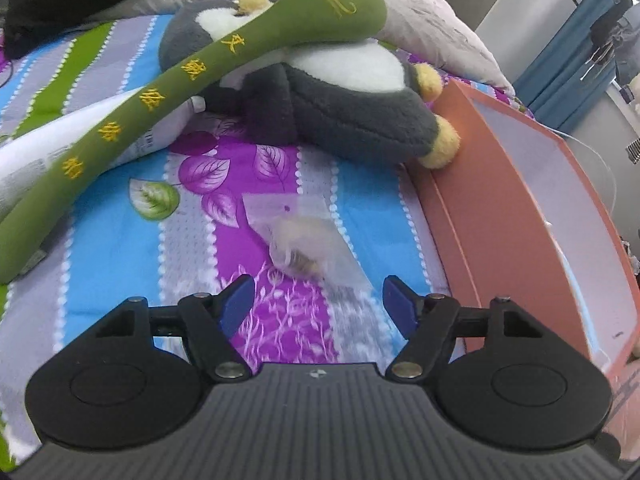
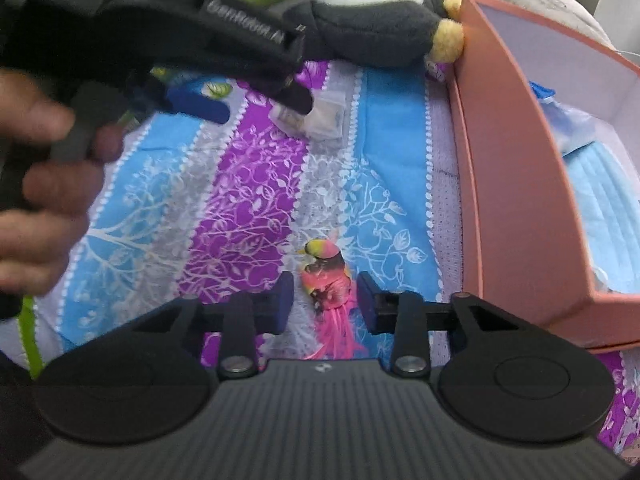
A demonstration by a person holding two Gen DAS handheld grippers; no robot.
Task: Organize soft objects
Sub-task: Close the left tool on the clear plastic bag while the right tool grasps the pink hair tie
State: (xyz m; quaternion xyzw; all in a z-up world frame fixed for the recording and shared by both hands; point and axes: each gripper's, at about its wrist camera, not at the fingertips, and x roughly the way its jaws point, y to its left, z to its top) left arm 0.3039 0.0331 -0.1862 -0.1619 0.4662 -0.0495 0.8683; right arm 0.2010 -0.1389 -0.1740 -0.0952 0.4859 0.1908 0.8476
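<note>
A small clear plastic bag [image 1: 304, 240] with something beige inside lies on the striped floral bedspread [image 1: 120, 272]. My left gripper [image 1: 318, 300] hangs open just in front of the bag, touching nothing. The right wrist view shows that left gripper [image 2: 256, 104] over the bag [image 2: 326, 120], held by a person's hand [image 2: 36, 216]. A little pink and yellow feathered toy [image 2: 326, 276] lies between the blue pads of my right gripper [image 2: 326, 300]. A gap shows on both sides of the toy, so the jaws stand open around it.
A salmon box [image 1: 500, 220] with a white inside stands open on the right, with blue soft items [image 2: 600, 184] in it. A grey and white penguin plush [image 1: 340, 92] lies at the back, a long green plush [image 1: 160, 96] across it. A white tube [image 1: 48, 148] is at left.
</note>
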